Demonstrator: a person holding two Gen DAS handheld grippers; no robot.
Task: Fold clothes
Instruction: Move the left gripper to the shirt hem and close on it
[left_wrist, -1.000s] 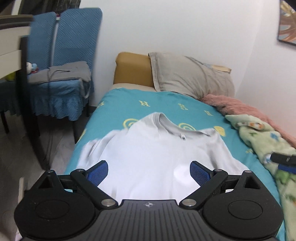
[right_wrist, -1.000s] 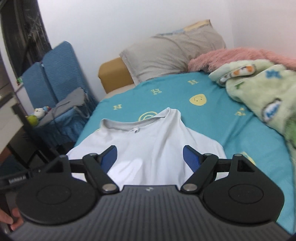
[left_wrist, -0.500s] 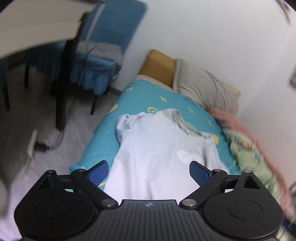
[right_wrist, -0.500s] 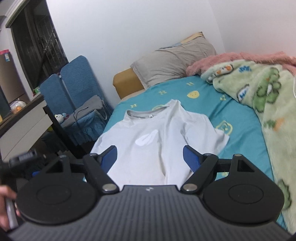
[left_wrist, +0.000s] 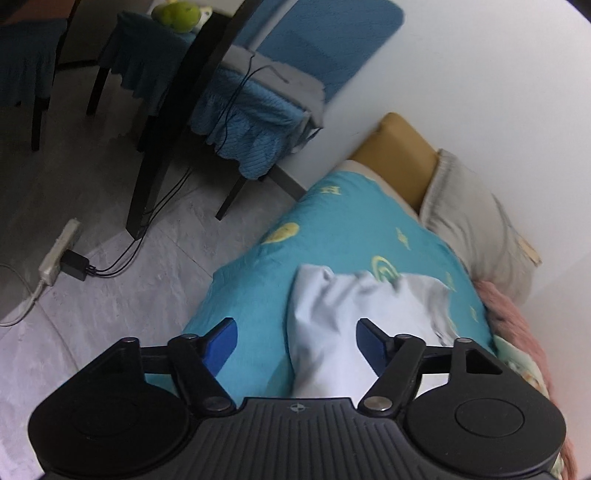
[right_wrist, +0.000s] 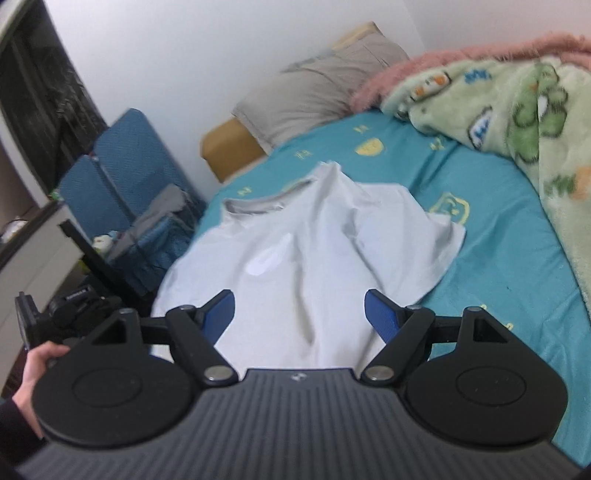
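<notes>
A white T-shirt (right_wrist: 295, 251) lies spread face up on the teal bed sheet (right_wrist: 498, 266), collar toward the pillows, with a few wrinkles down its middle. My right gripper (right_wrist: 299, 314) hovers open above its lower half, nothing between the blue pads. In the left wrist view the T-shirt (left_wrist: 332, 317) shows by the bed's left edge, its near sleeve bunched. My left gripper (left_wrist: 295, 341) is open above that side, tilted toward the floor. A hand (right_wrist: 33, 365) holds the left gripper at the far left of the right wrist view.
A grey pillow (right_wrist: 317, 88), a pink blanket (right_wrist: 443, 62) and a green patterned blanket (right_wrist: 517, 107) crowd the bed's head and right side. Blue-covered chairs (left_wrist: 266, 92), a dark table leg (left_wrist: 155, 155) and a power strip (left_wrist: 55, 254) with cables stand on the floor at the left.
The left gripper has swung left and tilted down, so the floor and chairs now fill its view. The right gripper has moved closer over the shirt. Both stay open.
</notes>
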